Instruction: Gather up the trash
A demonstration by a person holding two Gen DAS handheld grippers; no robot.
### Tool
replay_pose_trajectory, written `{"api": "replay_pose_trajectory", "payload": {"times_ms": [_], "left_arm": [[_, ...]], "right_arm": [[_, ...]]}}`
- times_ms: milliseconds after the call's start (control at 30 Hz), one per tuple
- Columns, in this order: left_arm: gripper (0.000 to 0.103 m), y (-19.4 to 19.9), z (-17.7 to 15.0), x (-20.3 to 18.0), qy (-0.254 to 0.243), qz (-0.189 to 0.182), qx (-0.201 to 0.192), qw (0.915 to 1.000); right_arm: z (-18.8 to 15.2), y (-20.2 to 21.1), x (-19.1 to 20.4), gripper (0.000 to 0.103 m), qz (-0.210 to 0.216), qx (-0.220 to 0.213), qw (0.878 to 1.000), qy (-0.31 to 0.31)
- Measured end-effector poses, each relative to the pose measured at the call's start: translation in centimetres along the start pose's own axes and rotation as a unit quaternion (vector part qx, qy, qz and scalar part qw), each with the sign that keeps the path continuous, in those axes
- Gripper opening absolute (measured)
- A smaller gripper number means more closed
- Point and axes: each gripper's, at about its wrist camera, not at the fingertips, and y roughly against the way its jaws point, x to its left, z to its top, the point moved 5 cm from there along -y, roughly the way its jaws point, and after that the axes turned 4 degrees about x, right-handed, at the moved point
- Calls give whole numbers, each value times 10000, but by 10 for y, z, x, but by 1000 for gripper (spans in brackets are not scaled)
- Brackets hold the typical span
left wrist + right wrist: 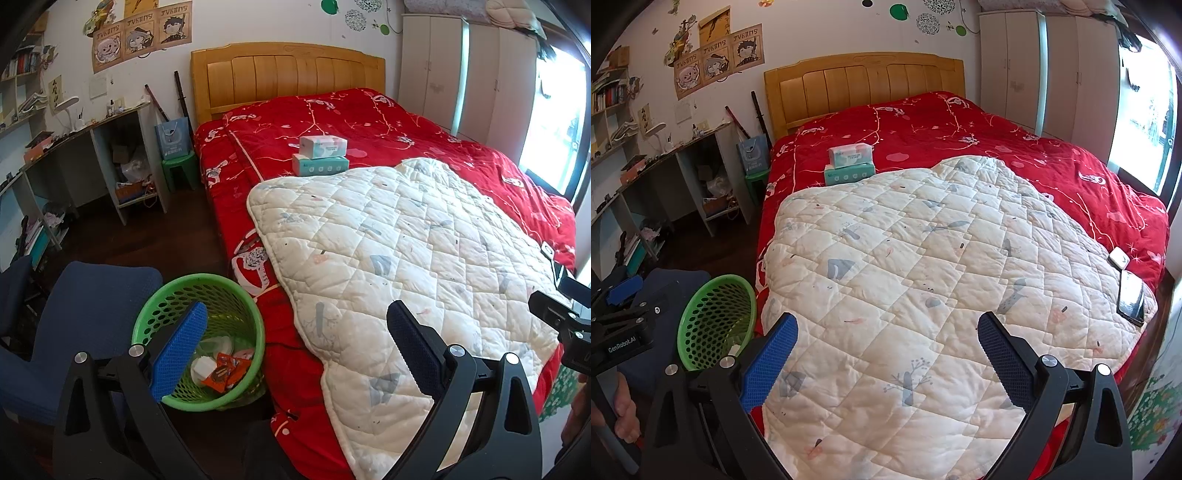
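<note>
Only the left wrist view looks into the green trash basket (199, 339) on the floor left of the bed (369, 122): an orange wrapper (221, 373) and white scraps lie inside. Only the right wrist view shows a phone (1131, 298) on the white quilt (923, 277), far right. Left hand-held gripper (295, 332) hovers level, fingers apart, empty; right hand-held gripper (886, 339) likewise, over the quilt.

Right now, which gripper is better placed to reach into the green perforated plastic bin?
Left. The left gripper is open with the green bin right at its left finger; the right gripper faces the white quilt.
</note>
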Motion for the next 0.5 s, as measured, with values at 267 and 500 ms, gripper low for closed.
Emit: {"api": "replay_pose_trajectory", "payload": {"times_ms": [267,500], "left_arm": [[96,1,2,1,16,12,-19,10000],[96,1,2,2,66,9,-12,10000]], "right_arm": [[0,-1,1,95,5,-5,10000,-4],[-1,-2,3,95,20,-10,10000,13]]}}
